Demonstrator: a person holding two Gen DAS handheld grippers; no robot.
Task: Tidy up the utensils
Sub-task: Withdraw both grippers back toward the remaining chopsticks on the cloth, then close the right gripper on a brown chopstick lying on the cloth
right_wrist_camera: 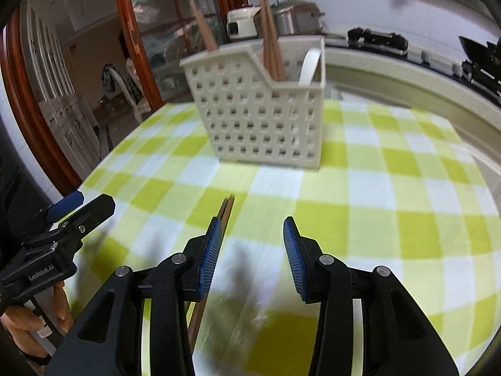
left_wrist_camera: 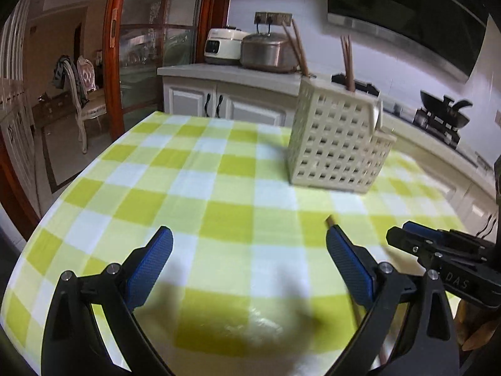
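Note:
A cream perforated utensil basket [left_wrist_camera: 336, 144] stands on the green checked tablecloth [left_wrist_camera: 219, 194]; it also shows in the right wrist view [right_wrist_camera: 263, 116]. Brown chopsticks [right_wrist_camera: 271, 40] and a white spoon handle [right_wrist_camera: 310, 65] stand in it. A pair of chopsticks [right_wrist_camera: 226, 211] lies on the cloth, partly hidden behind my right gripper's left finger; its tip shows in the left wrist view [left_wrist_camera: 329, 220]. My left gripper [left_wrist_camera: 249, 244] is open and empty over the cloth. My right gripper [right_wrist_camera: 253, 228] is open, just right of the lying chopsticks.
A counter [left_wrist_camera: 225, 73] behind the table holds a white rice cooker [left_wrist_camera: 224, 45] and a steel pot [left_wrist_camera: 269, 51]. A stove with a black wok [left_wrist_camera: 444, 109] is at the right. A glass door and a chair [left_wrist_camera: 83, 94] are at the left.

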